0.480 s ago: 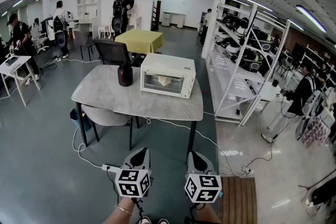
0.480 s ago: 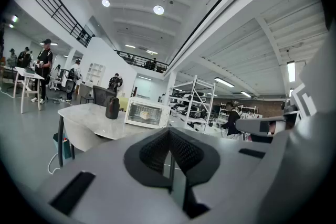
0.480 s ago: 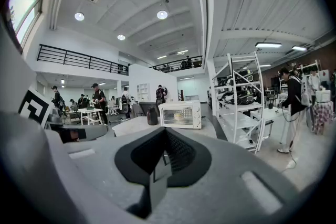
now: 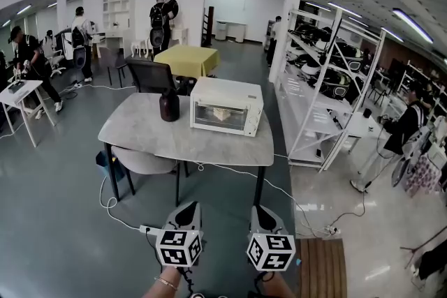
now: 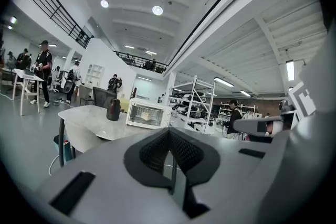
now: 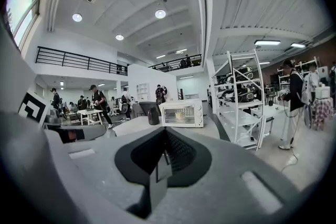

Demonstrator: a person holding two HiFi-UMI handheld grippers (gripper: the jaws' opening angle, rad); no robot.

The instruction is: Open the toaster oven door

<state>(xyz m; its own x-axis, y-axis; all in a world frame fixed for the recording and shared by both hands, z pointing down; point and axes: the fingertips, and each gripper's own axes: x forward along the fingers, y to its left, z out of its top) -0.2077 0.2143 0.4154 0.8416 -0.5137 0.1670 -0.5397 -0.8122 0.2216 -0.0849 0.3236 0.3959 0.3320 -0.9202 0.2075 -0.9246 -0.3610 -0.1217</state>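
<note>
Both pairs of jaws are pressed together with nothing between them: the left gripper point(image 5: 169, 136) shows its ribbed pads meeting along one seam, and so does the right gripper point(image 6: 164, 136). In the head view both are held low at 6 o'clock, side by side, marker cubes facing up, well apart from the table.

The toaster oven point(image 4: 227, 107) stands at 12 o'clock from the grippers, on the far half of the grey table point(image 4: 160, 139), its glass door point(image 4: 219, 115) shut and facing the person. A pale item shows through the glass. A dark jar point(image 4: 169, 107) sits just beside the oven at its 9 o'clock, apart from it.

Open floor lies between the grippers and the table. A white cable point(image 4: 230, 169) runs across it, a power strip point(image 4: 147, 229) is near the left gripper at 10 o'clock, and a wooden mat point(image 4: 323, 269) lies at 3 o'clock of the right gripper. A grey chair point(image 4: 143, 160) is tucked under the table's near left edge. A black chair point(image 4: 148, 73) and a yellow-covered table point(image 4: 187, 59) stand behind the table at 11 o'clock, and white shelving point(image 4: 328, 80) runs along at 2 o'clock.

Compared with half a second ago, the table and oven sit slightly lower in the head view. The grippers keep their places and the door is as shut as before.
</note>
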